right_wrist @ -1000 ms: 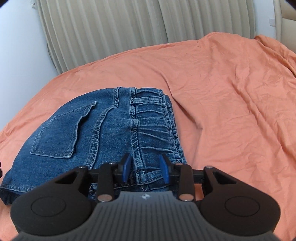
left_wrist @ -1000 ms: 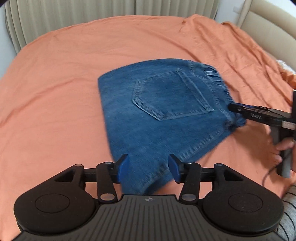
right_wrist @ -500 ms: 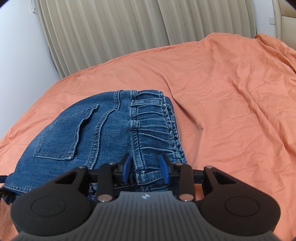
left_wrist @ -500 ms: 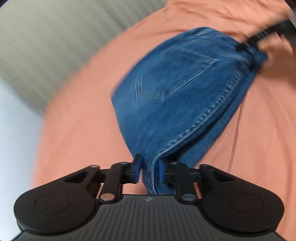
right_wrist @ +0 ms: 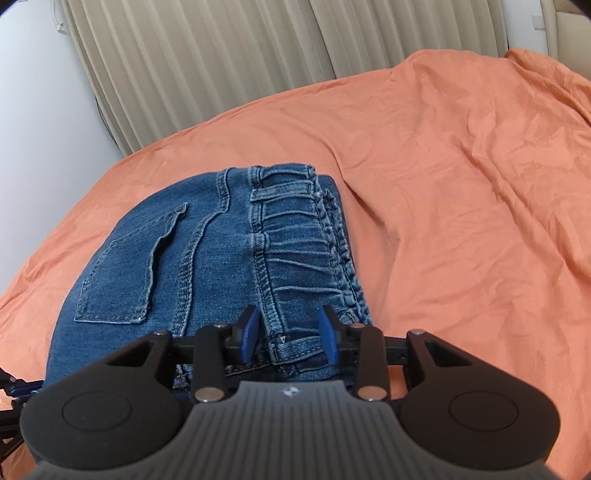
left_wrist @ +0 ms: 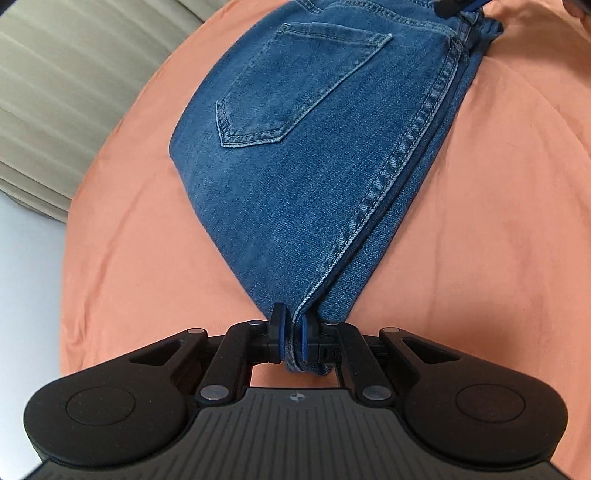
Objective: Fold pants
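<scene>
Folded blue jeans (left_wrist: 317, 155) lie back-pocket side up on an orange bedsheet (left_wrist: 498, 240). My left gripper (left_wrist: 293, 338) is shut on the near corner of the jeans, along the stitched seam. In the right wrist view the jeans (right_wrist: 207, 258) show their elastic waistband. My right gripper (right_wrist: 288, 334) is open, with its blue pads either side of the waistband's near corner. The right gripper's tip (left_wrist: 458, 5) shows at the top edge of the left wrist view.
The orange sheet (right_wrist: 461, 184) covers a wide bed and is wrinkled at the right. Beige pleated curtains (right_wrist: 221, 66) hang behind the bed, with a white wall (right_wrist: 40, 110) at the left. A padded headboard (right_wrist: 569, 26) stands at the far right.
My left gripper went from open over the jeans' edge to shut on the corner, and its view swung round. My right gripper stayed open at the waistband.
</scene>
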Action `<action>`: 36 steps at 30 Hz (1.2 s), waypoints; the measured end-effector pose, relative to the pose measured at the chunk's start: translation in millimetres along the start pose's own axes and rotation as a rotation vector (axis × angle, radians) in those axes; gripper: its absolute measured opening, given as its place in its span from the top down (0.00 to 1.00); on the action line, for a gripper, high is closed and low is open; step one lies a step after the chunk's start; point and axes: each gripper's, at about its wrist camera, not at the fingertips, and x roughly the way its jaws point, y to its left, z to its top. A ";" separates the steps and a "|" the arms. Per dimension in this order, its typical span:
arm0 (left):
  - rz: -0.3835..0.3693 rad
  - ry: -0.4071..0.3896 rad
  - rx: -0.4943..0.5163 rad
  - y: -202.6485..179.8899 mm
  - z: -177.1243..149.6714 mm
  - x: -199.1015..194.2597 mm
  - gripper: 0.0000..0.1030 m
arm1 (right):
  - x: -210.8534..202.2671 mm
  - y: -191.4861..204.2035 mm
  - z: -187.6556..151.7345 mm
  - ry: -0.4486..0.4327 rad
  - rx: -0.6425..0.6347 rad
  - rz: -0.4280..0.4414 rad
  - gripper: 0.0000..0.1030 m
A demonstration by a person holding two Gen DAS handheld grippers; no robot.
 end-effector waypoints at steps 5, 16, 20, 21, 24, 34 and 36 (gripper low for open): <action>-0.064 0.035 -0.065 16.1 -3.9 -15.7 0.82 | -7.9 -7.0 2.1 -0.007 0.061 0.020 0.70; -0.306 -0.107 -0.516 85.2 -23.7 -61.7 0.53 | -42.8 -55.9 2.7 -0.052 0.432 0.144 0.44; -0.451 -0.169 -0.784 123.2 -16.6 -48.7 0.42 | -27.4 -78.1 -5.2 0.009 0.598 0.223 0.38; -0.475 -0.187 -0.837 130.5 -17.1 -42.2 0.41 | -24.2 -80.0 -5.8 0.019 0.612 0.234 0.38; -0.524 -0.224 -0.942 142.6 -14.4 -16.6 0.28 | -15.5 -81.3 -5.8 0.039 0.627 0.244 0.35; -0.583 -0.233 -1.182 156.7 -25.5 69.0 0.27 | 17.9 -77.9 4.0 0.073 0.592 0.255 0.31; -0.604 -0.245 -1.224 159.3 -29.0 83.9 0.26 | 22.8 -77.5 5.3 0.068 0.576 0.255 0.32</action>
